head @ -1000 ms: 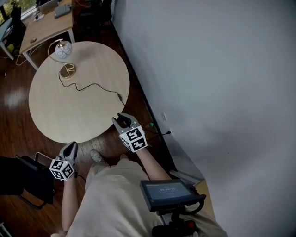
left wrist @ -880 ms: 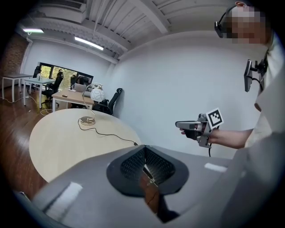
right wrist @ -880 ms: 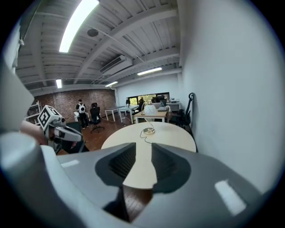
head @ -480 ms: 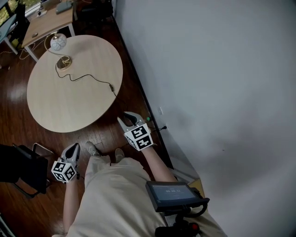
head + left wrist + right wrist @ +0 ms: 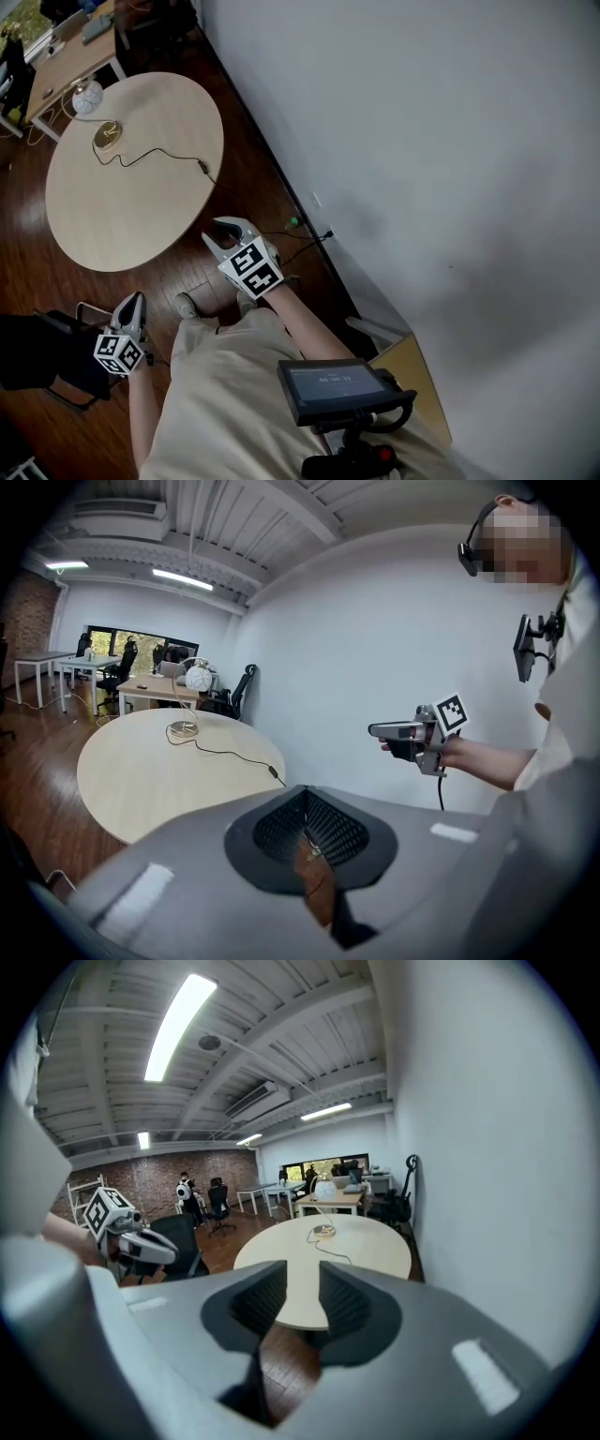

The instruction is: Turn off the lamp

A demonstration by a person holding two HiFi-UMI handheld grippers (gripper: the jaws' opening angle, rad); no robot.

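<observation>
The lamp, a white globe (image 5: 86, 97) on a thin arc over a round brass base (image 5: 106, 136), stands at the far side of the round wooden table (image 5: 131, 216). Its black cord runs to an inline switch (image 5: 202, 168) near the table's right edge. My right gripper (image 5: 225, 232) hangs over the floor, off the table's near edge, well short of the switch. Its jaws are closing with nothing between them (image 5: 302, 1288). My left gripper (image 5: 131, 307) is lower left, beside my leg, with its pads together (image 5: 302, 794). The left gripper view shows the lamp (image 5: 198, 678) far ahead.
A white wall (image 5: 422, 141) runs along the right, with a socket and cables (image 5: 319, 230) at its foot. A black chair (image 5: 42, 352) stands at my left. Desks (image 5: 70, 52) and office chairs fill the back. A small screen (image 5: 333, 386) hangs at my chest.
Both grippers have drawn back from the table. The right one, earlier at the table's edge near the cord's switch, is now over the floor.
</observation>
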